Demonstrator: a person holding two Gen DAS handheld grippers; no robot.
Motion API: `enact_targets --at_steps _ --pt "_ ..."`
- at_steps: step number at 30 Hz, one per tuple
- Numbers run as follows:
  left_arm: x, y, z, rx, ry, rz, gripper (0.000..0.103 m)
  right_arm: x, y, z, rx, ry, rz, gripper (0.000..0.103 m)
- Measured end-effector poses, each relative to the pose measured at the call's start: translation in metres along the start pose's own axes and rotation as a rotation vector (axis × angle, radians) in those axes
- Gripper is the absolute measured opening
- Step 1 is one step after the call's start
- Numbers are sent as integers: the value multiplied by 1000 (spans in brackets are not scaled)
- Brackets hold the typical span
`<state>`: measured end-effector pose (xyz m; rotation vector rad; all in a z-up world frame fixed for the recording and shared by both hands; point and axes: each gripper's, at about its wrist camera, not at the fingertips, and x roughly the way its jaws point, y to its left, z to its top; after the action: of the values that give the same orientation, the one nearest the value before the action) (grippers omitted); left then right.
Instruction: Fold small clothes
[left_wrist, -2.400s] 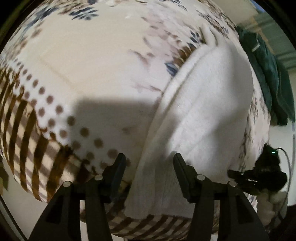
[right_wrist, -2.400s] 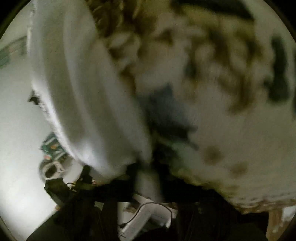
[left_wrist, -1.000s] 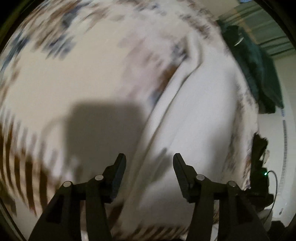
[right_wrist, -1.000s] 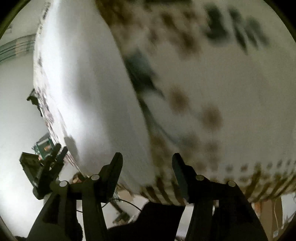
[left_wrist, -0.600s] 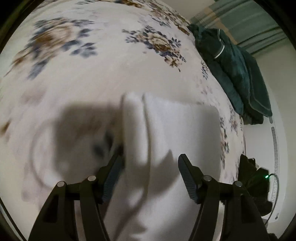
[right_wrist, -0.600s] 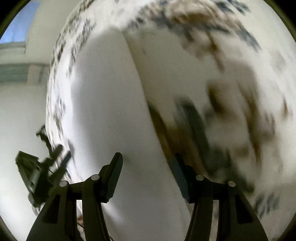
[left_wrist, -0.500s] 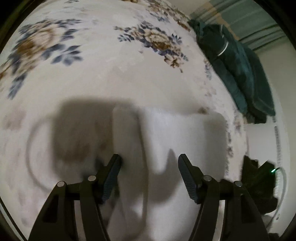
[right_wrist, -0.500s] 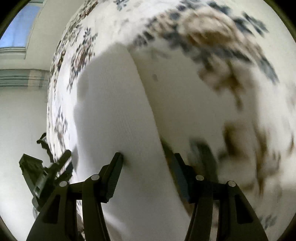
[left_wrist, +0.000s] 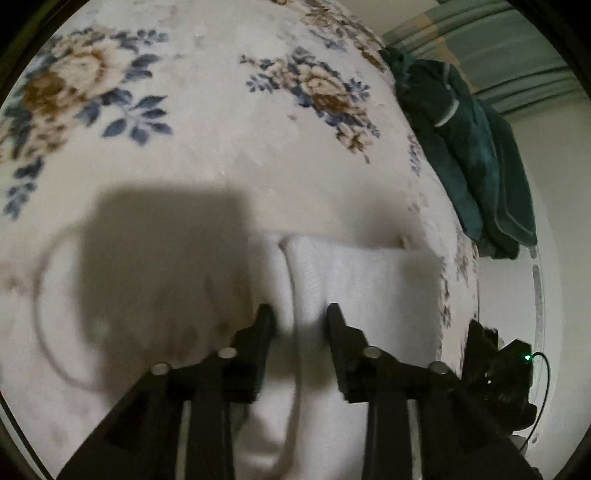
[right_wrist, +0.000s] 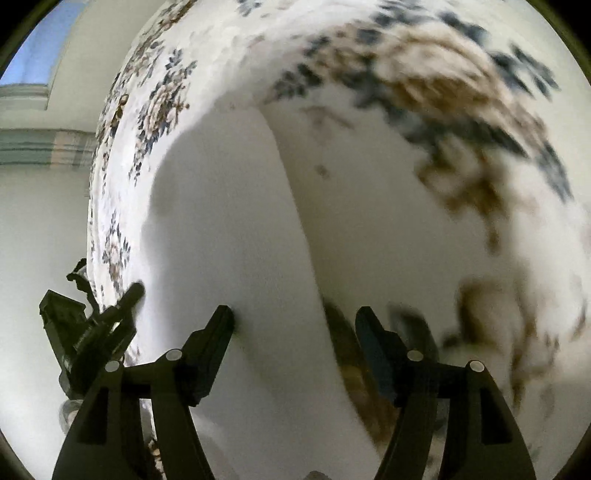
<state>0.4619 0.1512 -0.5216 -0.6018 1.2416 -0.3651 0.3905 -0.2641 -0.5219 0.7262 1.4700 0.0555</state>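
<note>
the white cloth (left_wrist: 354, 280) lies folded on a flowered bedspread (left_wrist: 207, 155), running from under the left gripper (left_wrist: 298, 318) forward to a straight far edge just ahead of the fingertips. a raised fold or seam runs lengthwise through it and passes between the left jaws. in the right wrist view the same cloth (right_wrist: 229, 236) fills the ground ahead of and below the right gripper (right_wrist: 293, 319), with its long right-hand edge curving down between the two fingers.

beyond the cloth's far edge the bedspread is bare and wide, marked only with blue and brown flowers and the gripper's own dark shadow to the left of the left jaws. a heap of dark green clothing (left_wrist: 469, 155) sits well ahead and to the right of the left gripper, near the bed's edge, apart from the cloth. the bed's edge falls away to the right of the left jaws, where the right gripper's dark body shows against a pale floor. to the left of the right jaws the bed's edge also drops off, and the left gripper's body shows there. to the right of the right jaws lies open bedspread, blurred.

the left jaws have just been closing and stand narrow, astride the cloth's raised fold; whether the pads press it i cannot tell. the right jaws have just been opening and stand wide, the left fingertip against the cloth, the right one over the bedspread, gripping nothing.
</note>
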Motion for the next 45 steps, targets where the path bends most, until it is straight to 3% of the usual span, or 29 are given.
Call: enact_targets --at_steps 2,3,5,11,14,18,20,21,22,23,24,25,27,30,31,32,33,34,35,36,40,43,44,45 --pt "-18 -7 -17 21 -1 -4 54 -12 -14 -26 32 34 14 71" --pt "-34 -9 -36 29 -7 -3 57 -17 -21 -43 45 59 21 71" --pt "-50 -11 -63 35 2 18 58 -25 -34 -79 52 123 21 72" --pt "-90 0 -187 9 100 195 58 -19 -76 -200 83 342 -34 72" --pt "-95 12 -251 -45 159 269 58 -12 -98 -240 119 383 -36 72" --pt "-85 23 -301 -79 202 346 58 8 -115 -271 138 398 -8 72" --pt "-84 24 -312 -91 196 354 56 20 -121 -282 151 392 1 67" --pt "-86 23 -316 -100 183 350 56 22 -122 -286 163 372 9 27" --pt "-88 21 -318 -101 169 350 56 22 -121 -291 173 355 19 2" --pt "-92 19 -319 -101 153 350 50 21 -122 -297 188 359 9 6" --pt "-97 17 -319 -103 126 326 27 16 -123 -304 215 344 13 5" --pt "-99 18 -320 -103 122 322 17 12 -119 -309 230 334 33 5" --pt "-105 21 -316 -109 106 333 13 8 -110 -320 184 340 18 5" --pt "-111 38 -313 -145 93 339 14 16 -112 -325 135 357 -39 7" --pt "-113 43 -311 -166 101 324 14 20 -115 -323 138 372 -38 12" --pt "-114 45 -312 -178 106 308 17 22 -120 -321 164 390 -13 27" --pt "-116 48 -312 -188 106 276 27 21 -125 -320 193 399 13 51" --pt "-118 49 -313 -188 104 247 35 19 -130 -319 223 393 54 63" --pt "-117 50 -314 -183 105 211 54 18 -136 -320 246 374 93 73" --pt "-112 51 -317 -176 113 179 65 18 -138 -320 254 368 113 73" --pt "-85 58 -321 -188 173 107 65 47 -138 -322 246 417 160 75" --pt "-76 51 -320 -178 167 94 63 62 -122 -323 231 421 221 73" --pt "-77 47 -320 -170 164 97 53 65 -116 -324 227 413 233 62" --pt "-77 43 -321 -155 166 99 15 67 -111 -326 227 408 239 34"
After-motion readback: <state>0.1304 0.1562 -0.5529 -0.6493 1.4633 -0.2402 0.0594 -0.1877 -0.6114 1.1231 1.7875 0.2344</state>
